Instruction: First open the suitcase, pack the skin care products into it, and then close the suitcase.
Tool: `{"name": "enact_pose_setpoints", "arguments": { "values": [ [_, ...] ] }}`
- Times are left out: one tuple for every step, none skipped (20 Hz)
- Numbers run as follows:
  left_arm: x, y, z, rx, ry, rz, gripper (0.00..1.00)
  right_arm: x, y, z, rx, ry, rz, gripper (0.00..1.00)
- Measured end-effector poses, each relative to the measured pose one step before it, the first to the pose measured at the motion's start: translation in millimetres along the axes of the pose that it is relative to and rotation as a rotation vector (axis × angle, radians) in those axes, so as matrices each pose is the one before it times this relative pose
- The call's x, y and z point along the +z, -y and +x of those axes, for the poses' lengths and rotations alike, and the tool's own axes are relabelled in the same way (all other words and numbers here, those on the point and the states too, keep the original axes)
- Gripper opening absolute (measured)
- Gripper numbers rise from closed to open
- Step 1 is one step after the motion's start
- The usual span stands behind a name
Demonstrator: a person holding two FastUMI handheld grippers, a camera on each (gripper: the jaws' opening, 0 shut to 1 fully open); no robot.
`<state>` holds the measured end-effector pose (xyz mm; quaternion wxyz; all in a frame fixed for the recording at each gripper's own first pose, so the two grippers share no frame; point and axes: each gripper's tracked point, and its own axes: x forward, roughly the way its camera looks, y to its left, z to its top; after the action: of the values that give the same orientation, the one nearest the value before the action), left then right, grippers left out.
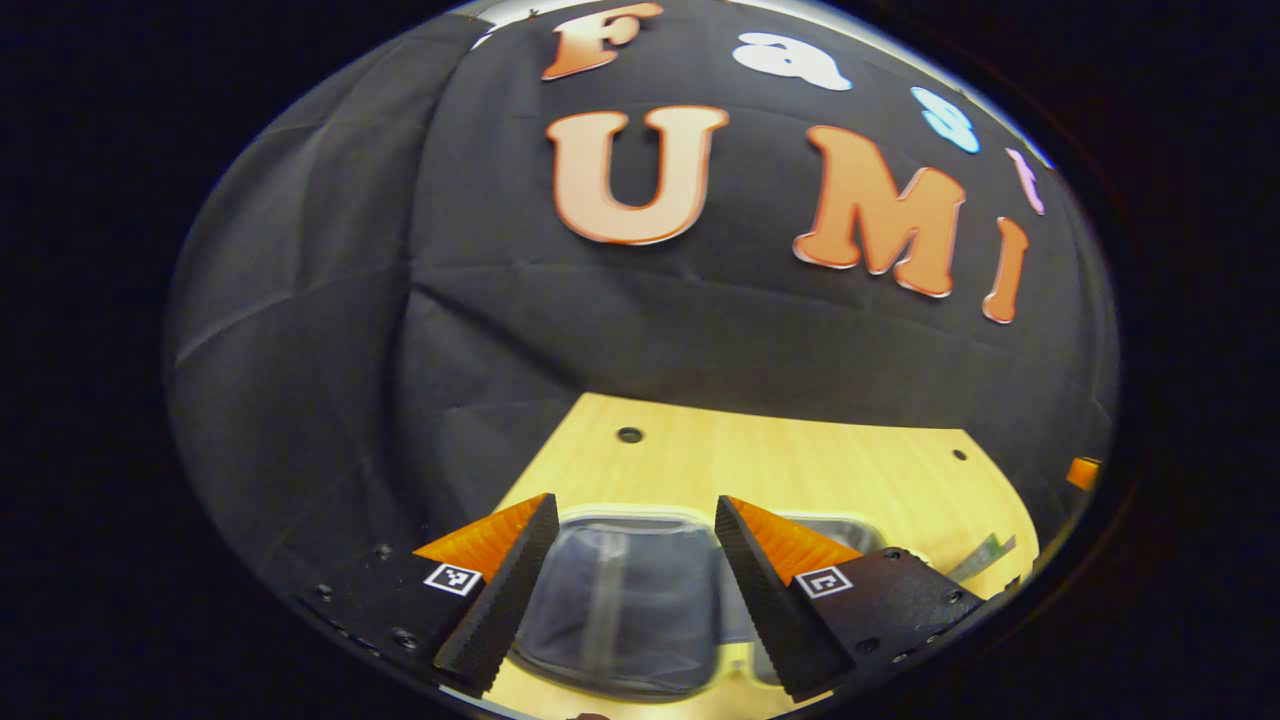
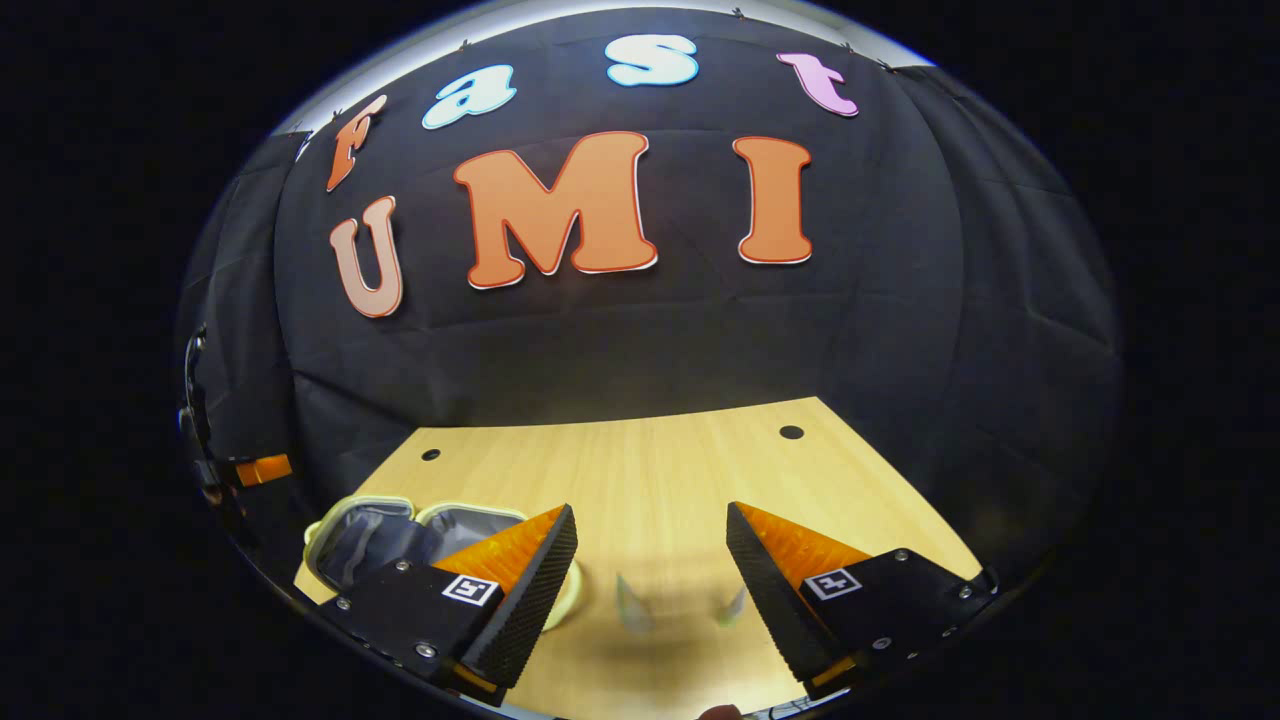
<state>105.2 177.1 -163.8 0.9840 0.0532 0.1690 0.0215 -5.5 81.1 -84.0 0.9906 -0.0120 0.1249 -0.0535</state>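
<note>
The small suitcase lies open on the wooden table, showing grey lining in two halves; in the right gripper view its pale rim sits at the left. My left gripper hovers open just above it, nothing between its fingers. My right gripper is open over bare table to the right of the suitcase. Two small blurred skin care packets lie on the table between and below its fingers. A thin greenish packet lies right of the suitcase in the left gripper view.
The table has small dark holes near its back edge. Black cloth walls close it in behind and at both sides. The other gripper shows at each view's edge.
</note>
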Motion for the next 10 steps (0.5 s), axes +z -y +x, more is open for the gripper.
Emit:
{"name": "enact_pose_setpoints", "arguments": {
  "values": [
    [8.24,27.11,-0.36,-0.01538,0.01926,0.01883,0.98,-1.34,12.35,1.6,-0.00573,-0.00372,-0.00052,0.95],
    [10.61,25.83,-1.86,-0.00721,0.03067,0.02107,0.98,-2.19,11.53,1.28,-0.00156,-0.00815,0.0067,0.95],
    [1.7,28.1,-4.22,-0.01789,0.02193,0.02172,0.98,-2.53,11.8,0.52,-0.0003,-0.00674,0.00867,0.95],
    [1.76,30.98,-1.15,-0.02937,0.00844,0.01881,0.97,-1.2,11.17,0.6,-0.00382,-0.00339,0.00415,0.95],
    [-2.75,31.0,1.01,-0.03215,0.00206,0.01048,0.98,-2.24,12.18,0.97,-0.00776,-0.00414,-0.00121,0.95],
    [-3.19,29.61,1.84,-0.03398,-0.00372,0.0021,0.96,-2.52,11.53,0.25,-0.00777,-0.00585,-0.00303,0.95],
    [-5.41,32.87,5.39,-0.03372,-0.00272,-0.00238,0.98,-3.74,11.34,0.36,-0.0045,-0.0072,-0.00139,0.95],
    [-5.51,29.92,4.34,-0.03201,0.00095,-0.0029,0.98,-1.65,10.52,-0.1,-0.00366,-0.00401,0.00001,0.95],
    [-6.98,30.58,5.78,-0.03245,-0.00331,-0.00245,0.98,-2.6,10.45,0.8,-0.00603,-0.00444,0.00106,0.95],
    [-7.46,27.49,4.52,-0.02958,-0.00715,-0.00145,0.98,-3.37,10.53,0.06,-0.00629,-0.01177,0.00158,0.95]
  ]
}}
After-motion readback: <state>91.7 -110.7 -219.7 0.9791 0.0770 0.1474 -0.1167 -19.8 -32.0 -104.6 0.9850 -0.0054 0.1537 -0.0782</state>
